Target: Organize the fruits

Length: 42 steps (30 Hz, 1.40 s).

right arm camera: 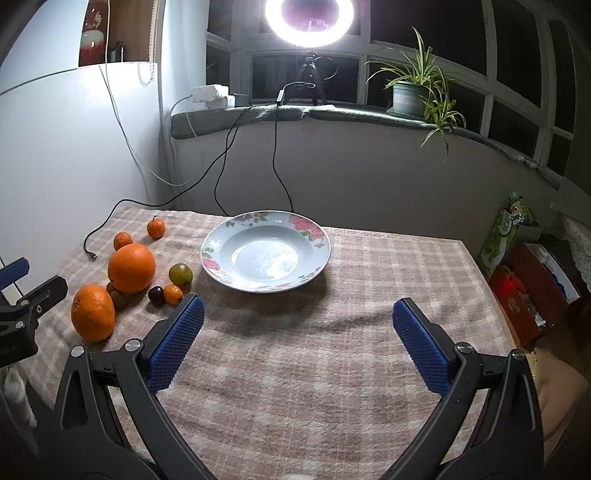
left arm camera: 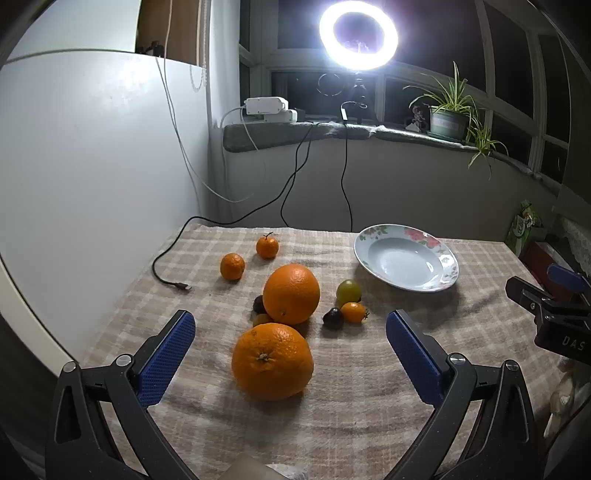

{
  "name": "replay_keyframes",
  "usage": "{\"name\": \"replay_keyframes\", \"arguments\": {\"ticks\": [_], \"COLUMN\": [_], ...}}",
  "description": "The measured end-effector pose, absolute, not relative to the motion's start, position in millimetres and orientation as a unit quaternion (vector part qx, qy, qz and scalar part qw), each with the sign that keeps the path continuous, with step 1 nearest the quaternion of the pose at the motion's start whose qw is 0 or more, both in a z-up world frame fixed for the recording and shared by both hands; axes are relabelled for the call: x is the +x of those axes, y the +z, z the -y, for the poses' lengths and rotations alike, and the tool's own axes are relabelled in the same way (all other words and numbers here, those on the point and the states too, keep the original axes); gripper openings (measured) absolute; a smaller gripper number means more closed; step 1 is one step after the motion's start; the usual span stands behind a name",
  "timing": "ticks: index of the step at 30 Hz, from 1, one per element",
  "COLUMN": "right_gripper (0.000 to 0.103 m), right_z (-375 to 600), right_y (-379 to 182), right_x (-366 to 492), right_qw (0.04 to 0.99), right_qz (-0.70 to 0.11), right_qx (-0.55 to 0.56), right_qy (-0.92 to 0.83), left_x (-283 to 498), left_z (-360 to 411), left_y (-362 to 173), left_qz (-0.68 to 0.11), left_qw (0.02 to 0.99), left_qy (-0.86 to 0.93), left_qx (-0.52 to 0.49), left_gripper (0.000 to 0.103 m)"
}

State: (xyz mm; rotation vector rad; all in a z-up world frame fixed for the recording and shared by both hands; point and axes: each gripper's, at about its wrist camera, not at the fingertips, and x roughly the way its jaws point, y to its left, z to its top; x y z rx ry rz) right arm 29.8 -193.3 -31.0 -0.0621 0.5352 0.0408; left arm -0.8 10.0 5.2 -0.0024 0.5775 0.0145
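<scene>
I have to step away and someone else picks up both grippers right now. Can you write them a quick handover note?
Left gripper: open, empty, aimed at the near large orange.
Right gripper: open, empty, facing the floral plate.
Fruit: all on the checked cloth, left of the plate: second large orange, two mandarins behind, small tomato-like fruits around.
Done: nothing; the plate holds no fruit.
Left: probably move the fruit to the plate.

My left wrist view looks forward and downward over the worktop (left arm camera: 369,406), close above the nearer large orange (left arm camera: 272,362). My right wrist view faces the same way, centred before the plate (right arm camera: 221,236). Both share the fruit cluster, plate, ring light (left arm camera: 358,35) and windowsill.
</scene>
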Motion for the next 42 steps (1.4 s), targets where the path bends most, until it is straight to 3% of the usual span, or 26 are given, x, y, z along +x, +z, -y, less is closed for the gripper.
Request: {"name": "replay_keyframes", "arguments": {"ticks": [42], "right_gripper": [0.102], "right_z": [206], "right_y": [0], "right_x": [20], "right_qw": [0.966], "right_qz": [-0.258], "right_qx": [-0.003], "right_qy": [0.020], "left_x": [-8], "left_z": [-23], "left_y": [32], "left_qz": [-0.275], "left_qw": [0.961], "left_qy": [0.014], "left_qx": [-0.007], "left_gripper": [0.103]}}
